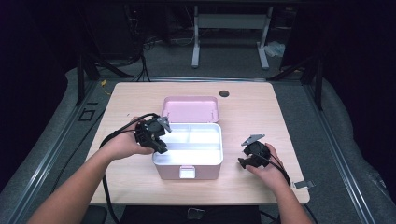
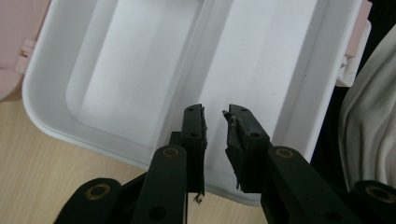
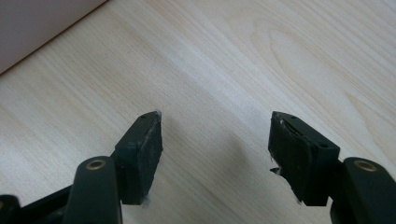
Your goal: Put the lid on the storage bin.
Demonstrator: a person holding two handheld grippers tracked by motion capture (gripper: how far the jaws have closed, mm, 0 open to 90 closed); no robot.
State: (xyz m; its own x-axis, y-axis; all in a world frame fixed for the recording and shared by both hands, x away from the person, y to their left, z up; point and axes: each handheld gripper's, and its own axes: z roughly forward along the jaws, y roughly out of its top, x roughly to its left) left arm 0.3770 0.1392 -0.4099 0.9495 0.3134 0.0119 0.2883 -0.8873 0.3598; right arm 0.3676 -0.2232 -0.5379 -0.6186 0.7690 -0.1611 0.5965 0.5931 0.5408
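Right under the left claw [image 2: 215,112] sits the open pink box [image 1: 187,171], its white tray [image 2: 140,70] empty. That claw is nearly closed, holding nothing. The right claw [image 3: 215,126], well apart beside it on the table [image 3: 233,56], is open. The box looks light, hard and smooth; grab its thin rim.

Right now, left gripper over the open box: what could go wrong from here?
1. The left gripper hangs over the white tray with a narrow gap between its jaws and nothing in it; coming down, a jaw could catch the tray's divider or rim and shift the pink box.
2. The lid stands open behind; a nudge might swing it shut.
3. The left gripper's cable loops on the table and could snag.
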